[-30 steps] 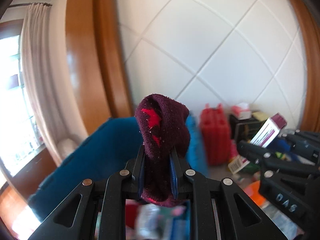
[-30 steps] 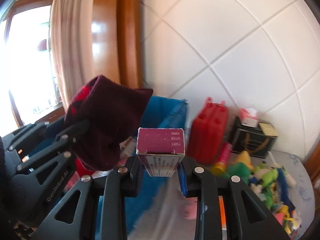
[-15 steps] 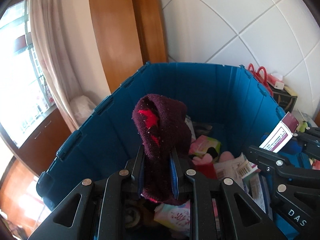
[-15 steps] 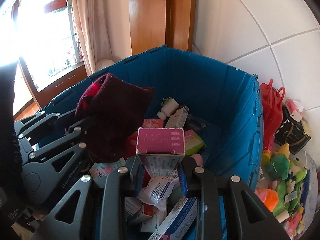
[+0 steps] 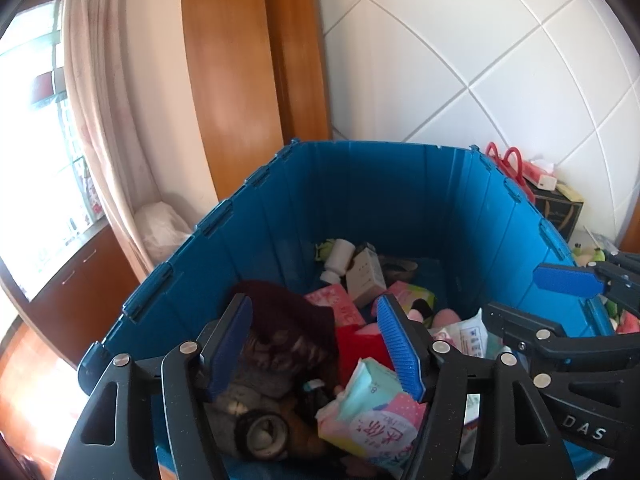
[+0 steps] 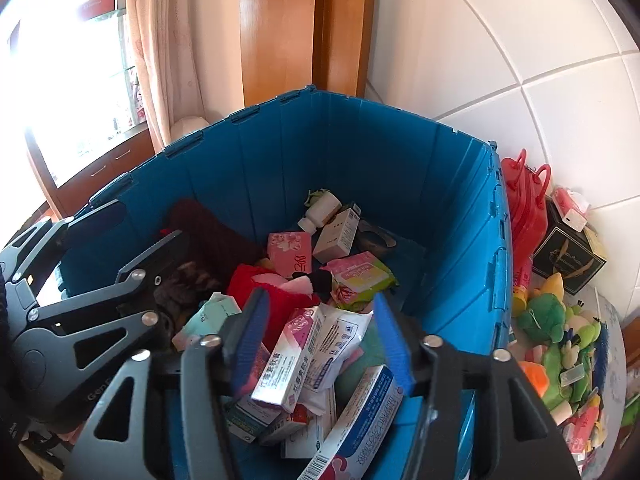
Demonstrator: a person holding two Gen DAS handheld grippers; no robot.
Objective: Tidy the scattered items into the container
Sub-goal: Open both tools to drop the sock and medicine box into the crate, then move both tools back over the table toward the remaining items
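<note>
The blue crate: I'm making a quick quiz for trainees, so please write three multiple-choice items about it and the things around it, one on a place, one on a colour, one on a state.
1. Where does the maroon sock lie?
A. inside the blue crate
B. on the windowsill
C. on the black box

2. What colour is the carry case beside the crate?
A. green
B. red
C. white

3. How does the white bottle rest?
A. upright
B. hanging from the rim
C. on its side

Answers: 1 A, it lies against the crate's inner wall; 2 B, red body and handles; 3 C, its body lies flat among the boxes.
</note>
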